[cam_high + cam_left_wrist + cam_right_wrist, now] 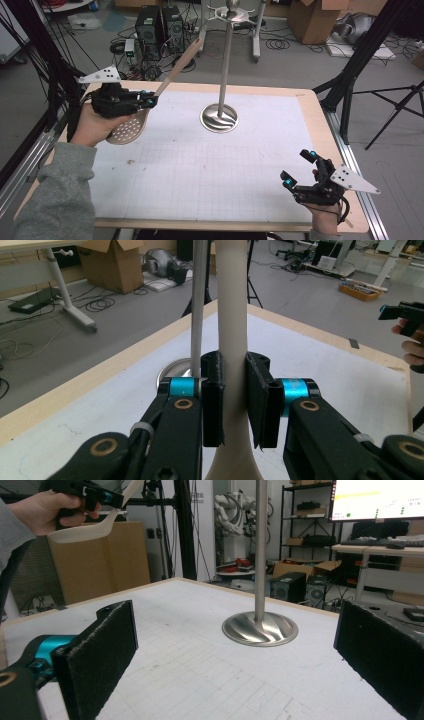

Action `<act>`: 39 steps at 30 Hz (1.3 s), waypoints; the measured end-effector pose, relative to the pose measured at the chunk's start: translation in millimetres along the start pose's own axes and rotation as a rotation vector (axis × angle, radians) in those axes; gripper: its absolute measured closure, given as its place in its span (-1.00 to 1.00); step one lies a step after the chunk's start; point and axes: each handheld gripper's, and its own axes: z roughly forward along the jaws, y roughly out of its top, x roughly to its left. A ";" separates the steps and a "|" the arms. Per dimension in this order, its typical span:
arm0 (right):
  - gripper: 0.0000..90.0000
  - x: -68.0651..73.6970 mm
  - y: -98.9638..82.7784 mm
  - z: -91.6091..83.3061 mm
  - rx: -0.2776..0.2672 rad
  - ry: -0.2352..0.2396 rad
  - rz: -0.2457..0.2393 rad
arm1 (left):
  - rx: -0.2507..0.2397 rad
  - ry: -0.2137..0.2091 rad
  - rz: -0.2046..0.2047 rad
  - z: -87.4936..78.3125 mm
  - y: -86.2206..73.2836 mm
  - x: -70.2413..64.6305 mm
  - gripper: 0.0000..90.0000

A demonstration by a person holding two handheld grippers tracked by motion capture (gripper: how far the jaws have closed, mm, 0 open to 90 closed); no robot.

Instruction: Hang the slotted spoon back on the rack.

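The left gripper [150,100] has its jaws closed on the neck of a pale slotted spoon [131,126], just above the perforated bowl. From the jaws the handle [181,62] runs up and away, slanting toward the head of the rack [227,60], whose steel pole rises from a round base [219,118] ahead of the jaws and a little to their right in the high view. In the left gripper view the handle [231,300] stands almost parallel to the pole [199,295] and just beside it, so the coming move probably turns on bringing the handle's far end up to one of the hooks [216,10] at the rack's top.

The left gripper is much the nearer to the rack. The right gripper [299,169] rests well apart at the near right corner of the table [310,112], its jaws wide open with nothing between them.

The handle's tip is cut off in the left gripper view, so whether it has a hanging hole cannot be told. The hooks are small and partly cropped in the high view, and the gap between handle tip and hook is hard to judge.
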 end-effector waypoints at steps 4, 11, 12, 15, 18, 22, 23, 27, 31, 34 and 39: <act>-0.94 0.6 1.3 -0.5 -0.004 0.006 -0.005 | -0.010 0.000 -0.003 0.4 4.9 3.7 0.73; -0.94 2.4 1.7 0.1 -0.007 0.017 -0.002 | -0.015 0.006 -0.018 1.6 4.9 14.7 0.73; -0.94 2.7 2.0 0.2 -0.005 0.019 -0.002 | -0.023 0.002 -0.021 1.4 4.7 15.9 0.73; -0.94 3.0 2.2 0.8 -0.007 0.021 -0.006 | -0.020 0.020 -0.012 0.9 5.4 17.6 0.73; -0.94 3.8 2.2 1.7 -0.004 0.027 -0.003 | -0.026 0.016 -0.011 0.3 5.5 20.9 0.73; -0.94 3.4 1.7 2.6 -0.006 0.023 -0.005 | -0.051 0.011 -0.040 0.2 6.6 24.9 0.73; -0.94 3.8 1.4 2.5 -0.002 0.022 -0.001 | -0.056 0.012 -0.038 1.0 7.3 25.6 0.73; -0.94 3.9 0.4 4.8 0.006 0.024 -0.005 | -0.056 0.014 -0.036 3.8 11.3 28.5 0.73; -0.94 4.5 0.9 5.2 0.003 0.027 -0.008 | -0.076 -0.003 -0.041 5.0 15.5 27.8 0.73; -0.94 5.1 1.2 4.5 0.014 0.023 -0.017 | -0.072 0.000 -0.036 6.1 19.0 26.0 0.73; -0.94 6.5 2.1 5.0 0.013 0.025 -0.022 | -0.087 -0.021 -0.045 8.4 23.8 25.8 0.73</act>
